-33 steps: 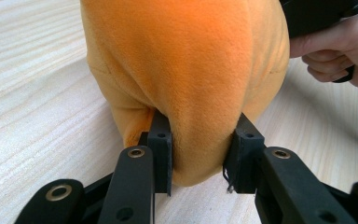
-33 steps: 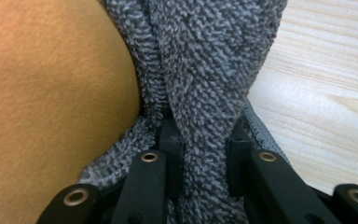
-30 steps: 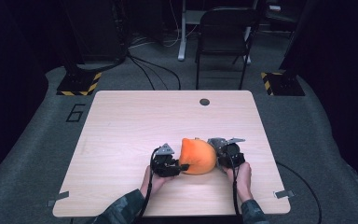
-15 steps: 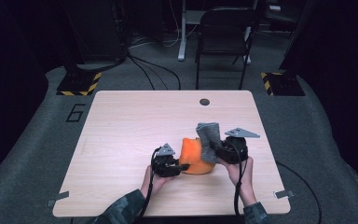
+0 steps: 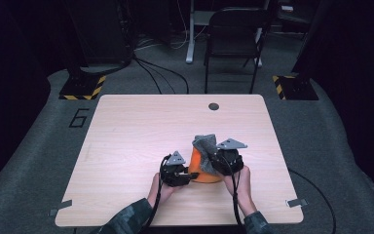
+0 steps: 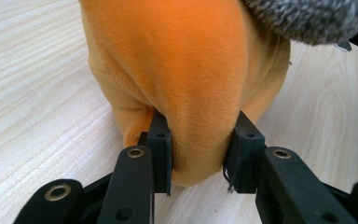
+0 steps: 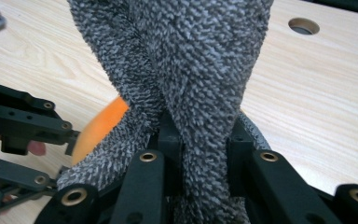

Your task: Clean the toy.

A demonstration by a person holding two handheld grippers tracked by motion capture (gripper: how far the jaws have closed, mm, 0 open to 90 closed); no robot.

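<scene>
Orange plush (image 6: 186,70) pinched, grey cloth (image 7: 186,70) gripped, lifted

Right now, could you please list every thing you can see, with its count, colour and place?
orange plush piece: 1, orange, near table edge, between both grippers
grey knitted cloth: 1, grey, lifted over the plush
table: 1, light wood, centre
table hole: 1, dark, far edge
chair: 1, black, behind table
left gripper: 1, black, fingers shut on plush
right gripper: 1, black, shut on cloth
hands: 2, near edge
</scene>
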